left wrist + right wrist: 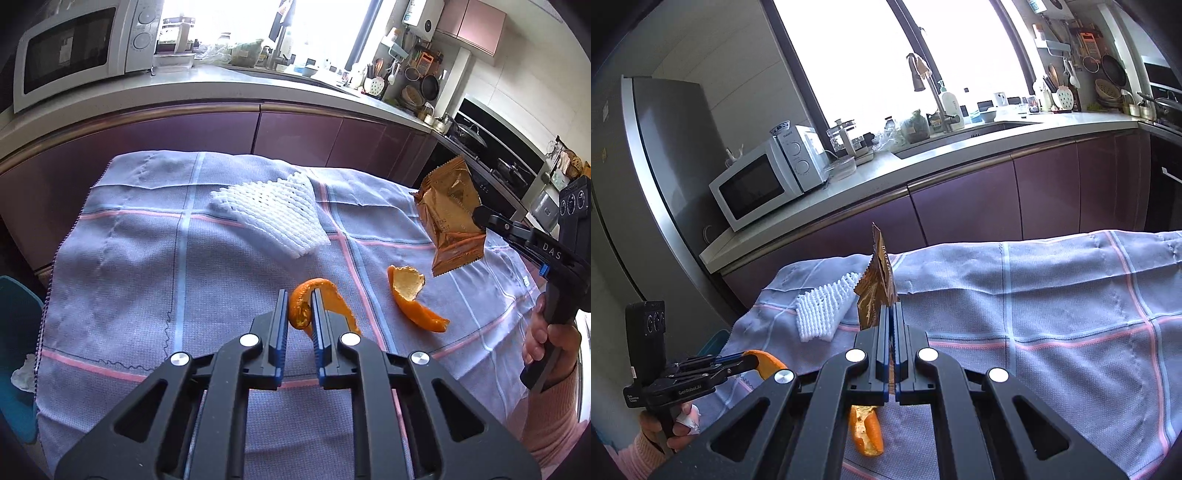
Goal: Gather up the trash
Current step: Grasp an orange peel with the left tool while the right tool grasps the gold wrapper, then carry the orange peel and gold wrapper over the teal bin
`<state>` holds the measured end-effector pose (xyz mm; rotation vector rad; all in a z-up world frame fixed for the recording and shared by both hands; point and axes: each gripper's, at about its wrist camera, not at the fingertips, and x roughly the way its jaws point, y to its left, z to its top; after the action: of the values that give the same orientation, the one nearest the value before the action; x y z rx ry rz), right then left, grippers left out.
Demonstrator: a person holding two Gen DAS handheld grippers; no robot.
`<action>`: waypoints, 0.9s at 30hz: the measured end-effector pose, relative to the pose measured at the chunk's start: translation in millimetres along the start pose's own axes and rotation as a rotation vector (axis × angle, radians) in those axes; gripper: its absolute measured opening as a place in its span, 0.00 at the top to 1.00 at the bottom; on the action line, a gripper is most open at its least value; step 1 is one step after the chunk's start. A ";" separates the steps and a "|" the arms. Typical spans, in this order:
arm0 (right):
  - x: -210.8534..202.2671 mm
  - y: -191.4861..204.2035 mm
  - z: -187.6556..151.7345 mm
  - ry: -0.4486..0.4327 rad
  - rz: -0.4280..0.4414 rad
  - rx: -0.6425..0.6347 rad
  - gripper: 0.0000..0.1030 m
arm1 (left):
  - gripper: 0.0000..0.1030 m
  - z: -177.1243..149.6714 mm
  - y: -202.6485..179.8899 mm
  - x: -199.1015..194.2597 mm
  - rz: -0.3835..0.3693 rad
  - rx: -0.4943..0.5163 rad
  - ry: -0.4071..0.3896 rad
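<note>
My left gripper (300, 301) is shut on a curled orange peel (325, 295) and holds it just above the checked cloth (147, 277). My right gripper (892, 312) is shut on a brown snack wrapper (877, 280), lifted off the table; the wrapper (452, 218) and right gripper (480, 216) also show in the left wrist view. A second orange peel (415, 299) lies on the cloth right of my left gripper, and shows under my right gripper (866, 432). A white foam fruit net (273, 218) lies further back on the cloth (822, 310).
A kitchen counter (229, 85) with purple cabinets runs behind the table, with a microwave (74, 48) and sink. A teal bin (14, 350) holding crumpled paper stands left of the table. A fridge (646, 184) stands at the left.
</note>
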<state>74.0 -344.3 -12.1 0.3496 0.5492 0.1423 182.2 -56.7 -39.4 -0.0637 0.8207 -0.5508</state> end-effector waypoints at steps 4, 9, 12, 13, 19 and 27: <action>-6.8 12.9 -0.1 -0.012 0.027 -0.014 0.99 | 0.88 -2.5 6.1 -18.9 0.005 -0.006 -0.028; -8.3 34.6 -2.9 -0.011 0.074 -0.035 0.99 | 0.88 -6.9 17.9 -43.2 0.015 -0.029 -0.065; -4.3 47.9 -5.5 0.001 0.105 -0.050 0.99 | 0.88 -12.7 27.8 -58.1 0.023 -0.048 -0.080; -2.6 52.5 -6.5 0.006 0.116 -0.054 0.99 | 0.88 -14.9 31.1 -63.4 0.027 -0.055 -0.085; 8.3 83.9 -13.8 0.035 0.180 -0.085 0.99 | 0.88 -25.4 55.0 -91.3 0.062 -0.091 -0.115; 26.6 128.3 -21.1 0.074 0.264 -0.125 0.99 | 0.88 -39.1 93.2 -130.6 0.117 -0.151 -0.165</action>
<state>80.2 -212.8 4.6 0.2952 0.5632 0.4442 123.8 93.3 -2.3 -0.1961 0.6988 -0.3677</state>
